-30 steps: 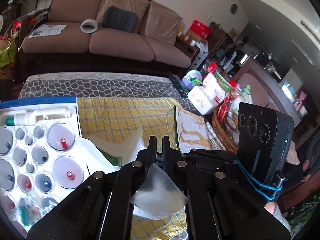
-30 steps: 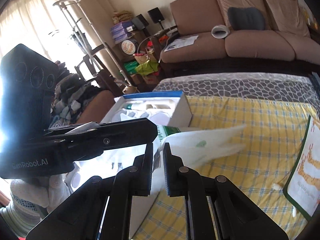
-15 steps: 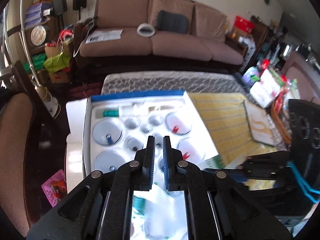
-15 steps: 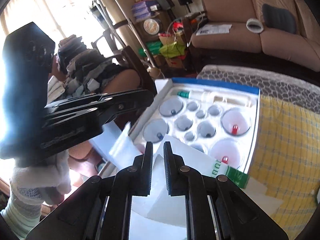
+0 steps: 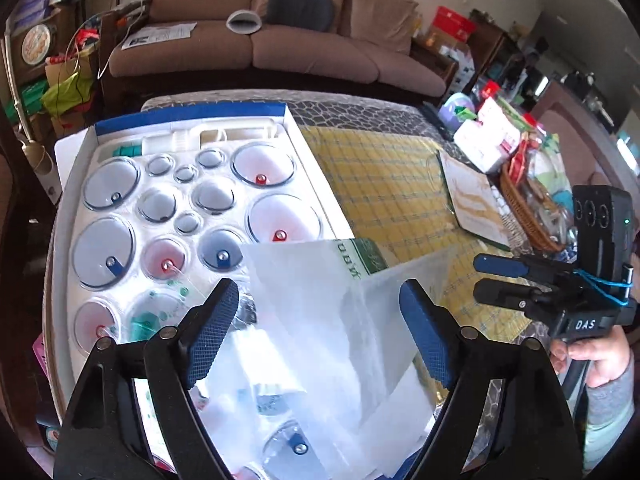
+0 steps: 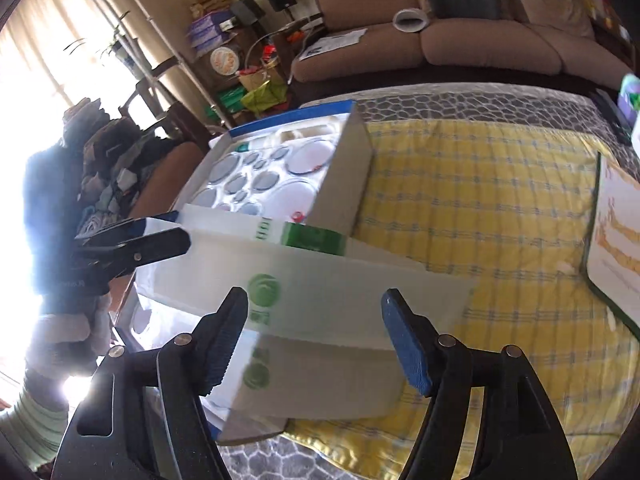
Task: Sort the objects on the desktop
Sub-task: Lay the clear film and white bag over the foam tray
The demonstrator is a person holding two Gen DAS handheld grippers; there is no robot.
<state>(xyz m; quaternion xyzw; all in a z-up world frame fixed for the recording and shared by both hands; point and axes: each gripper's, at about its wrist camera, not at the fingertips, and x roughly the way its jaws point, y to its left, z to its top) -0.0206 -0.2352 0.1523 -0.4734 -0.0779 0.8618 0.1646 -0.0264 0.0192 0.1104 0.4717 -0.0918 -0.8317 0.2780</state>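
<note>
Both grippers stand with fingers spread wide, holding nothing. The left gripper hovers over a frosted plastic sheet lying across the near end of the open box of cups. The right gripper faces the same sheet from the yellow checked cloth on the desk.

Home living room: sofa, cluttered shelves
</note>
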